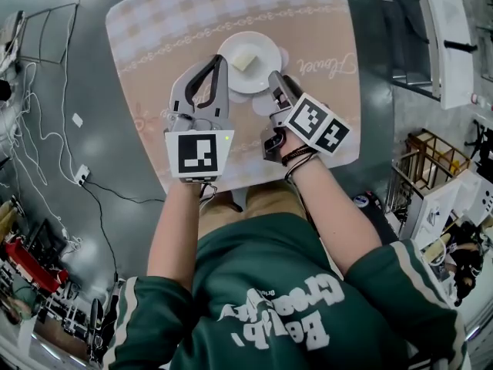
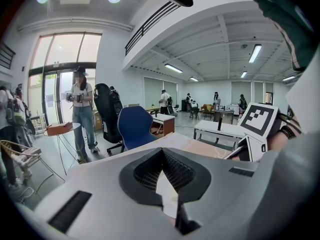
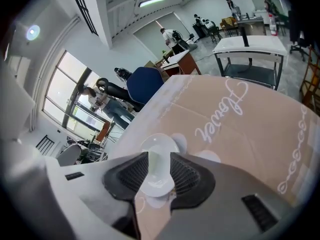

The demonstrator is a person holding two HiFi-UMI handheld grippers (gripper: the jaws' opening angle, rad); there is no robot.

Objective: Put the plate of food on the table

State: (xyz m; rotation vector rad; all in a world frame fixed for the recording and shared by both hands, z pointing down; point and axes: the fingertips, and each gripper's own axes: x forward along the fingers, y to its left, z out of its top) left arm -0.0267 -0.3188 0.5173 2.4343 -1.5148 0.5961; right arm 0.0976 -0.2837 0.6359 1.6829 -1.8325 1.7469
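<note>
A white plate carrying a pale slab of food sits on the table's peach checked cloth. My left gripper reaches the plate's left rim; its jaws meet at the tips, and a white wedge of the plate shows between them in the left gripper view. My right gripper is at the plate's near right rim. In the right gripper view its jaws stand a little apart, and the plate lies on the cloth in the gap, apart from the pads.
The cloth bears a script word right of the plate. Cables trail over the grey floor at the left. A white rack and shelving stand at the right. People and chairs fill the room beyond.
</note>
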